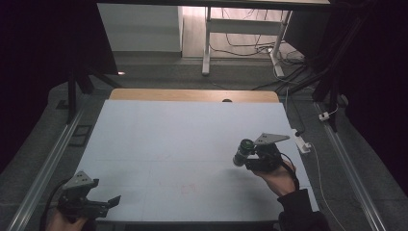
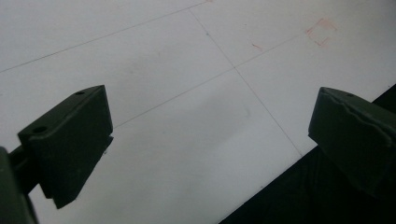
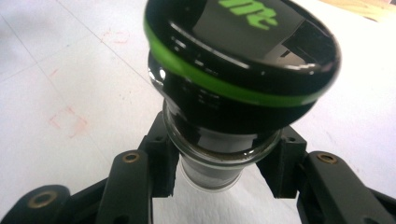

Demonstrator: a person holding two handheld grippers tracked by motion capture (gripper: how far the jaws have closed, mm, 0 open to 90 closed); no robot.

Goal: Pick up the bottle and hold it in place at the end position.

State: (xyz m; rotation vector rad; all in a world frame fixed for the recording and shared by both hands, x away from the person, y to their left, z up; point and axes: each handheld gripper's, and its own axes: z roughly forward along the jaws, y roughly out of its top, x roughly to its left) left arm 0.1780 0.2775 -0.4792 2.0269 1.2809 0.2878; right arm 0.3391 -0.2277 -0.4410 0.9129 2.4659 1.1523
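Observation:
My right gripper [image 1: 246, 160] is shut on a clear bottle [image 1: 243, 152] with a black lid ringed in green, and holds it tilted above the right side of the white table [image 1: 183, 144]. In the right gripper view the bottle's lid [image 3: 243, 56] looms close, and both black jaws press the clear body [image 3: 212, 175] below it. My left gripper [image 1: 111, 202] rests at the table's front left corner with its jaws wide apart. In the left gripper view its fingers [image 2: 70, 140] stand far from each other over bare white tabletop [image 2: 196, 140], with nothing between them.
A faint red square mark [image 2: 322, 32] is drawn on the white surface, also seen as a red mark [image 3: 67, 121] in the right gripper view. A wooden strip [image 1: 192, 95] borders the table's far edge. A white table frame [image 1: 240, 33] and cables [image 1: 293, 72] lie beyond on the floor.

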